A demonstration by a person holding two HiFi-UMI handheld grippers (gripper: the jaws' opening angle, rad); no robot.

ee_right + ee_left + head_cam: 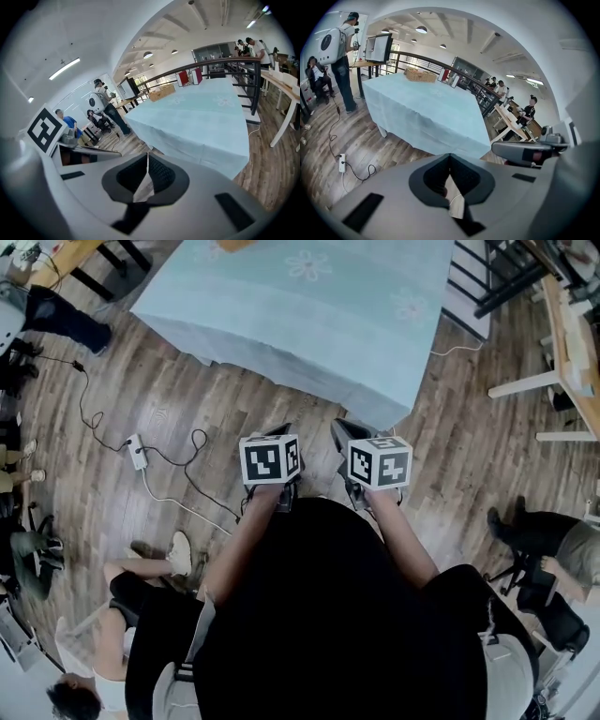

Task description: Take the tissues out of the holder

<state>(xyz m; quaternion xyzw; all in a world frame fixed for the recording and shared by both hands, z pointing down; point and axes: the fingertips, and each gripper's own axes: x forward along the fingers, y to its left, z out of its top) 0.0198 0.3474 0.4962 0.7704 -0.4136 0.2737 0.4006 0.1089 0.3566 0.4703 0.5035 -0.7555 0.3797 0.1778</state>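
- Head view, count: two tongs, one per hand. The left tongs (280,431) and right tongs (338,426) are side by side over the wooden floor (187,399), tips toward 12 o'clock.
- Marker cubes: two, a left cube (270,458) and a right cube (380,463).
- Counter (309,324): one, draped in pale blue cloth, at 12 o'clock of both tongs. Neither tongs touches it.
- Wicker basket (419,75): one, on the counter's far end, well apart from both tongs. Tissues cannot be made out in it, and I cannot tell whether it is the holder.
- Left tongs, left gripper view: jaws together at the tips, nothing clamped. Only floor shows through the slit below the tips.
- Right tongs, right gripper view: jaws together at the tips, nothing between them, touching nothing.
- Power strip (138,451): one, white, on the floor at 9 o'clock of the left tongs, with a black cable (89,413) running from it.
- Standing person (342,56): one, with a white backpack, beside the counter's far corner. Others sit further off, too small to count.
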